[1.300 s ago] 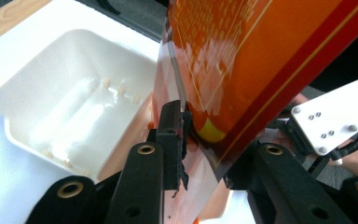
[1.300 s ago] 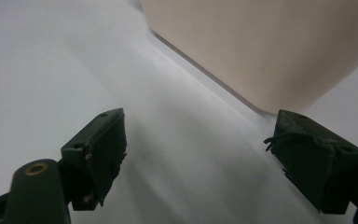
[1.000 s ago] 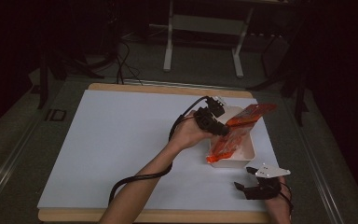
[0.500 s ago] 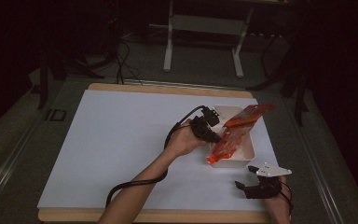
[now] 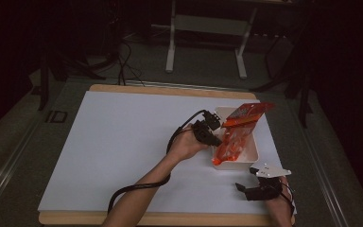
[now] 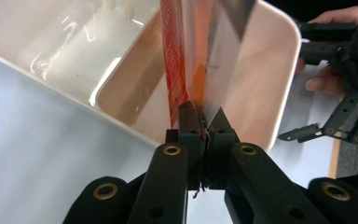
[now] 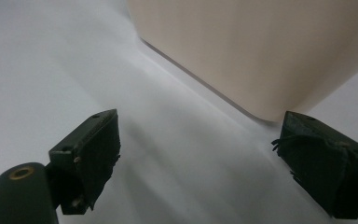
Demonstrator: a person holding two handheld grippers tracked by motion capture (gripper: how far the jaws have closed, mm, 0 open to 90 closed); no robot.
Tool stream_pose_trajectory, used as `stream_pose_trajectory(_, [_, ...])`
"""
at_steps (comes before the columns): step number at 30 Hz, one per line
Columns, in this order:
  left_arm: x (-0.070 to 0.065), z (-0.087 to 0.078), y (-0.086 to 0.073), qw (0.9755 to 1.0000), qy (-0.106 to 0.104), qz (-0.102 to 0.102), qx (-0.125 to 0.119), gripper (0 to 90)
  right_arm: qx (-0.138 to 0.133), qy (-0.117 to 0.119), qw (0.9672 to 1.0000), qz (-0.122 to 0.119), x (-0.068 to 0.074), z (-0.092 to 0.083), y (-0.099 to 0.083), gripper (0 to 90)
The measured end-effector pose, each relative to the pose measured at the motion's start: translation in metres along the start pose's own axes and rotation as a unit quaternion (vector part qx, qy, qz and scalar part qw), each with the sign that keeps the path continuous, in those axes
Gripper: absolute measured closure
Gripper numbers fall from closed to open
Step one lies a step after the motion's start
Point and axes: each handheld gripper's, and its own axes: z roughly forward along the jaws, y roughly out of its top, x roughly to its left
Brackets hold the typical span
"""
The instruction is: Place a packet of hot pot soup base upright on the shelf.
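Change since earlier frames: left gripper (image 5: pixel 207 131) has come down from above the orange packet (image 5: pixel 234 139) to the white tray's (image 5: pixel 251 156) near-left rim; its jaws have just been closing, with the packet's edge between them. Right gripper (image 5: pixel 260 188) has stayed put.

High view, left arm: forearm enters from the bottom edge and runs diagonally up to the tray, hand (image 5: pixel 185 146) wrapped round the gripper body, cable looping back along the arm.
High view, right hand: low at the table's near-right corner, gripper level, just in front of the tray.
High view, packet: stands tilted in the tray, top end overhanging the far rim.
High view, room: white table sheet (image 5: pixel 123 142) broad and bare to the left of the tray; tray lies near the sheet's right edge.

Left gripper view, grip: jaws pressed together on the packet's lower edge (image 6: pixel 186 100), foil rising above them inside the tray (image 6: pixel 279 60).
Left gripper view, background: right gripper (image 6: pixel 340 116) just beyond the tray's corner.

Right gripper view, fingers: pads (image 7: pixel 98 154) stand wide apart, nothing between them.
Right gripper view, edges: tray's rounded corner (image 7: pixel 261 70) just ahead, apart from both pads.
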Motion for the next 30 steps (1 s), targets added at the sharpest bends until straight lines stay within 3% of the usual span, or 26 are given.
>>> stream_pose_trajectory(7, [-0.008, 0.006, 0.0, 0.9995, 0.025, 0.015, 0.015, 89.2, 0.003, -0.001, 1.0, 0.002, 0.0, 0.001, 0.0, 12.6])
stream_pose_trajectory(14, [-0.011, 0.01, -0.006, 0.9993, 0.03, 0.019, 0.008, 89.2, 0.006, 0.0, 1.0, 0.003, 0.0, 0.001, 0.0, 12.7])
stream_pose_trajectory(18, [-0.016, 0.013, -0.007, 0.9981, 0.049, 0.033, 0.015, 89.3, 0.008, -0.001, 1.0, 0.003, 0.0, 0.002, 0.0, 12.7])
stream_pose_trajectory(30, [-0.023, 0.02, -0.013, 0.9967, 0.069, 0.04, 0.012, 89.7, 0.01, -0.005, 0.9999, 0.002, 0.0, 0.003, 0.0, 12.6])
